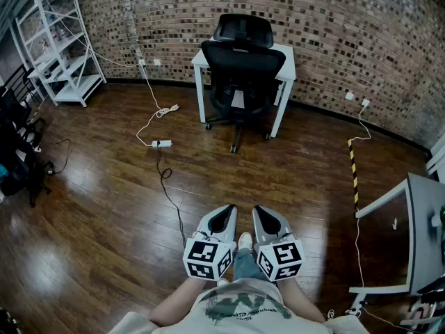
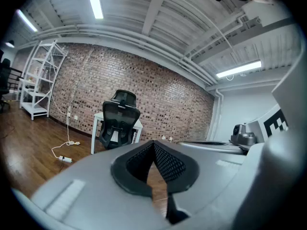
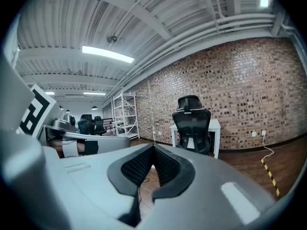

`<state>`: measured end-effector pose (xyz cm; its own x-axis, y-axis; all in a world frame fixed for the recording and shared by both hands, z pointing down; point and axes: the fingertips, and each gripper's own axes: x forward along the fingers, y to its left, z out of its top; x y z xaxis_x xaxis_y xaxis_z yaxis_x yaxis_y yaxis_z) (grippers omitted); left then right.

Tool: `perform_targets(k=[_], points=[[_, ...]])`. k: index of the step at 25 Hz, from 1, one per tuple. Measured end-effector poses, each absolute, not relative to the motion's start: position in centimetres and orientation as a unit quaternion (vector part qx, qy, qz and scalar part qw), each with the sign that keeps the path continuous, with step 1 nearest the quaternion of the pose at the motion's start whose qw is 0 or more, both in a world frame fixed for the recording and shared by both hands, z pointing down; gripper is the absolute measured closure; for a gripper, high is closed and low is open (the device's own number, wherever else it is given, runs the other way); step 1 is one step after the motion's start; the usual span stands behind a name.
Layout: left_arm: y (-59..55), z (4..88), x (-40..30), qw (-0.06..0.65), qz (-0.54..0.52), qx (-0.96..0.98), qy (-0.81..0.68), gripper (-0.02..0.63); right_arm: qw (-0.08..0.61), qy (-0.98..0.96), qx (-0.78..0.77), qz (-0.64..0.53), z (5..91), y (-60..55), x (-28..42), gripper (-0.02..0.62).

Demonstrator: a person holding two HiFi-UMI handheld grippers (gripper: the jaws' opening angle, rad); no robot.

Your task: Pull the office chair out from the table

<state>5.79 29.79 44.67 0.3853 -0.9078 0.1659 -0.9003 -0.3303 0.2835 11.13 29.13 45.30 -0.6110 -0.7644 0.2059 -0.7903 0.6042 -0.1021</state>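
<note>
We hold the left gripper (image 1: 223, 213) and right gripper (image 1: 263, 214) side by side, jaws pressed together, empty. The office chair (image 1: 242, 72) stands well ahead of both, tucked under the worktop (image 1: 287, 64).

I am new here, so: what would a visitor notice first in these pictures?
First the black mesh office chair, pushed in at the small white table against the red brick wall. Then the grey left gripper and right gripper, both shut and empty, side by side at the bottom of the head view, far from the chair.
</note>
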Motion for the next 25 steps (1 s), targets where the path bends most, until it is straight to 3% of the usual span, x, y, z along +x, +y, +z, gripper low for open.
perform_targets(k=[25], points=[[3.1, 42.4, 7.8, 0.149, 0.009, 0.798, -0.584, 0.594, 0.048, -0.911, 0.4, 0.09, 43.2, 2.3, 13.0, 0.595]])
